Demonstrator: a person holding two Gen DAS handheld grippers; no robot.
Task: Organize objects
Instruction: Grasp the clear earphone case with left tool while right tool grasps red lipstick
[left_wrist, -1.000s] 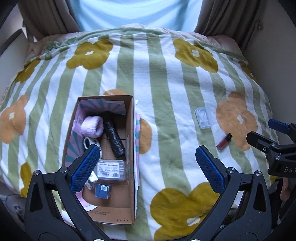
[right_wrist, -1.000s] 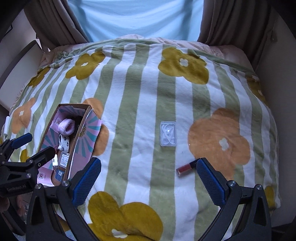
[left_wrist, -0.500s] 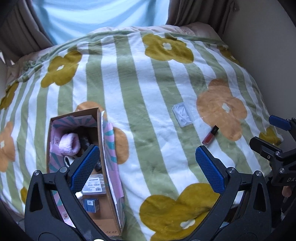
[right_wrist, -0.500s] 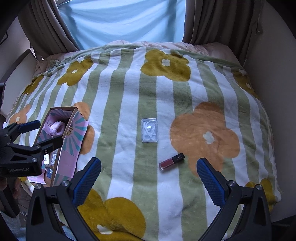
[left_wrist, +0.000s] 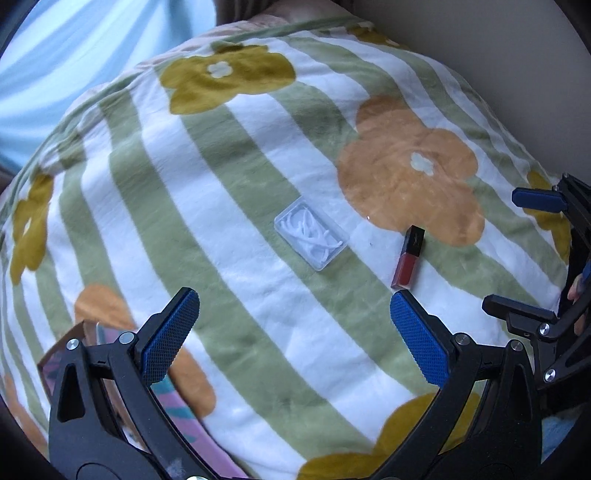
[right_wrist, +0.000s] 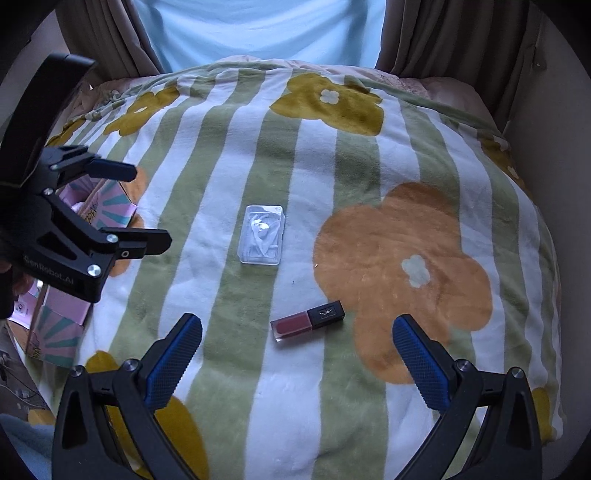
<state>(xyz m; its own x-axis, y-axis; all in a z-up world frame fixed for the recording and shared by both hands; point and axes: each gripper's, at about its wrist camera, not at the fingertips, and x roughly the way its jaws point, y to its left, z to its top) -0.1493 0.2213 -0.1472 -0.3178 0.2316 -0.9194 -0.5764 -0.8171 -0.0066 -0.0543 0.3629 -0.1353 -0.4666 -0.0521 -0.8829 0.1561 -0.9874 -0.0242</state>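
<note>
A clear plastic case (left_wrist: 311, 238) of white picks lies on the striped flower blanket; it also shows in the right wrist view (right_wrist: 262, 234). A red lip gloss tube (left_wrist: 408, 257) with a black cap lies to its right, and in the right wrist view (right_wrist: 308, 320) it lies just ahead of my right gripper. My left gripper (left_wrist: 291, 332) is open and empty, short of the case. My right gripper (right_wrist: 297, 352) is open and empty. The cardboard box (right_wrist: 107, 208) stands at the left, mostly hidden behind the left gripper.
The blanket (right_wrist: 369, 166) covers a bed with curtains (right_wrist: 424, 37) behind and a wall on the right. The box's pink patterned flap (left_wrist: 177, 402) shows at the lower left of the left wrist view. The right gripper's fingers (left_wrist: 539, 199) show at that view's right edge.
Both grippers have moved forward and to the right, toward the case and the lip gloss. The box has slid out to the left of both views. Both grippers stay open.
</note>
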